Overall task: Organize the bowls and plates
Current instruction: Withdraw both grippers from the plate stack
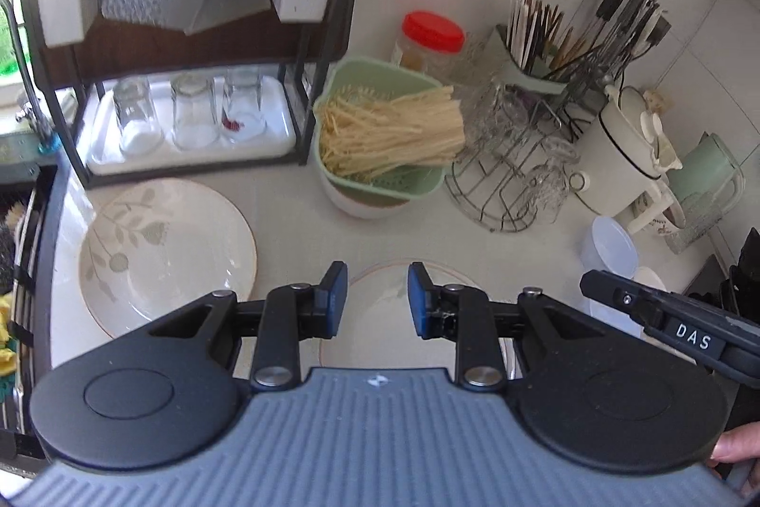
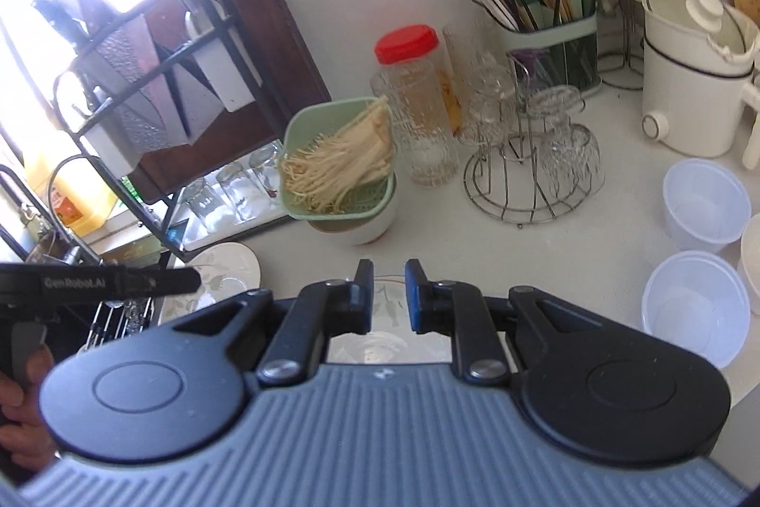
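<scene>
A white plate with a grey leaf pattern (image 1: 166, 255) lies on the counter at the left; it also shows in the right wrist view (image 2: 223, 269). A second plate (image 1: 380, 317) lies under my left gripper (image 1: 377, 300), which is open and empty above it. My right gripper (image 2: 388, 298) is open and empty over that same second plate (image 2: 387, 307). Two translucent white plastic bowls (image 2: 703, 203) (image 2: 693, 307) stand on the counter to the right of my right gripper. One shows in the left wrist view (image 1: 610, 245).
A green colander of noodles (image 1: 384, 131) sits in a white bowl behind the plates. A wire rack of glasses (image 1: 513, 174), a red-lidded jar (image 1: 430, 41), a chopstick holder (image 2: 546, 27) and a white kettle (image 2: 693, 70) stand behind. A black shelf rack (image 1: 190, 32) stands at left.
</scene>
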The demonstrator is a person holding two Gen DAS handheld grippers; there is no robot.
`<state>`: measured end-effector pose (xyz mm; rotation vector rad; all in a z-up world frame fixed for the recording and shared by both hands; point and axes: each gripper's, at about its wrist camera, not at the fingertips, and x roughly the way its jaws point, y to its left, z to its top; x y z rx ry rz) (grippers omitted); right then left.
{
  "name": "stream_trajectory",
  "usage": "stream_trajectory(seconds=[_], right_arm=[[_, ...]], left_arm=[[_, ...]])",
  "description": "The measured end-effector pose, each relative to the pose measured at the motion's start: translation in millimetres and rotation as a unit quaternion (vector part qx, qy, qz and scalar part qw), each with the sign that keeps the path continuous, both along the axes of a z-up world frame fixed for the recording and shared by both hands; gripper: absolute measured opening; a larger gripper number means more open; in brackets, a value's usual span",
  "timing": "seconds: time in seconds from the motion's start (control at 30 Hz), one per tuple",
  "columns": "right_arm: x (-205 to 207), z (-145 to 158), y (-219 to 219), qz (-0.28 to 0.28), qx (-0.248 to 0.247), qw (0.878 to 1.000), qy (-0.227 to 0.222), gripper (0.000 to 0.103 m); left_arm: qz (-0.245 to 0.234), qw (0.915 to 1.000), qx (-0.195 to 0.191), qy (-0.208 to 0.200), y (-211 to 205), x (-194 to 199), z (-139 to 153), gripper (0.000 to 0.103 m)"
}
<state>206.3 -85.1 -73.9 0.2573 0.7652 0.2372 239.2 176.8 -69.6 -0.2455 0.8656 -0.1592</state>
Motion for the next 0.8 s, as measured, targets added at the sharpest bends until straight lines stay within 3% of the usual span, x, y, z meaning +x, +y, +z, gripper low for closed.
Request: stream_trajectory(seconds=[0.2, 0.8], right_arm=[[-11, 10, 13, 0.012, -0.021, 0.999, -0.025, 0.018], [-25, 11, 62, 0.044, -0.021, 0.998, -0.03, 0.018]], left_arm=[[-0.009, 0.9999, -0.004, -0.005, 5, -10, 3, 0.031], [0.01, 0.9999, -0.003, -0.011, 55, -47, 0, 0.031]])
